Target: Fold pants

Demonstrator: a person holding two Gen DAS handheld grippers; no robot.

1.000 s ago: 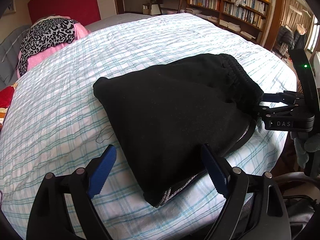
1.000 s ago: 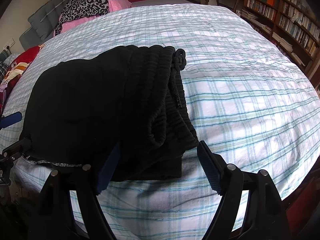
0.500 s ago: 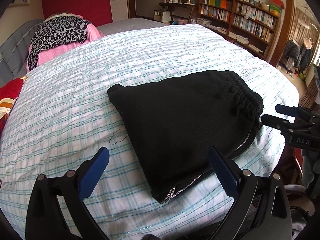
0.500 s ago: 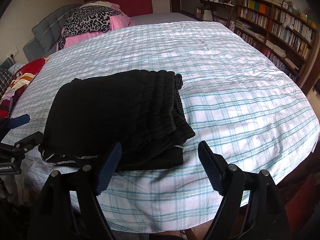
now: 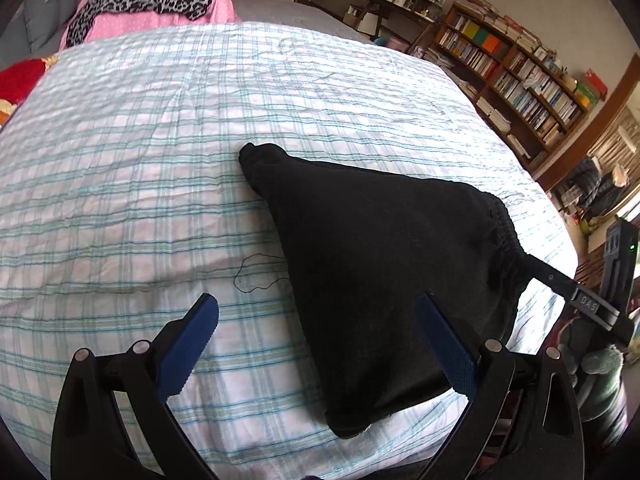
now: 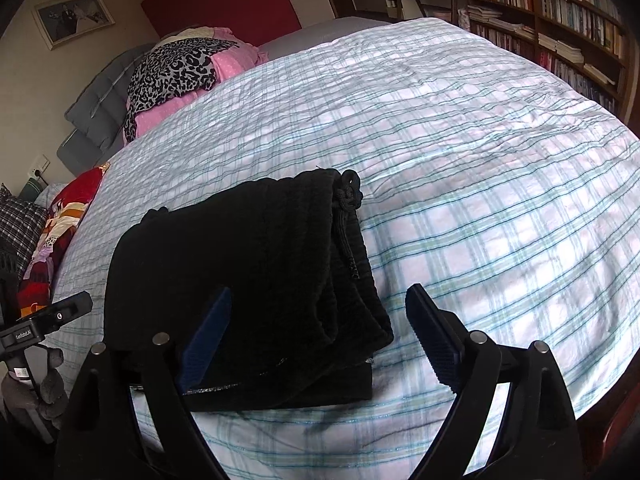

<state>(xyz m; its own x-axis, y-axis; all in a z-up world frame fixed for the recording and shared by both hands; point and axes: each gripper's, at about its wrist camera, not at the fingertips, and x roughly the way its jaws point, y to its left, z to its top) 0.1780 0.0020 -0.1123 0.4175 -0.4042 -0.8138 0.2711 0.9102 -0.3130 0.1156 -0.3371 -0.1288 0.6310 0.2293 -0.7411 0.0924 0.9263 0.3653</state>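
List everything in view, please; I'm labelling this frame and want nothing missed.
pants: one, black, folded in a bundle at the near edge of the bed, drawstring on the waistband
quilt: one, white with green checks, covering the bed
thread: one, dark, loose on the quilt beside the pants
clothes pile: leopard-print and pink, at the head of the bed
headboard: one, red, behind the pile
picture: one, framed, on the wall
bookshelves: brown, full of books, along the far wall
left gripper: black with blue pads, open, over the pants' corner
right gripper: black with blue pads, jaws just been opening, pants' edge between them, not gripped
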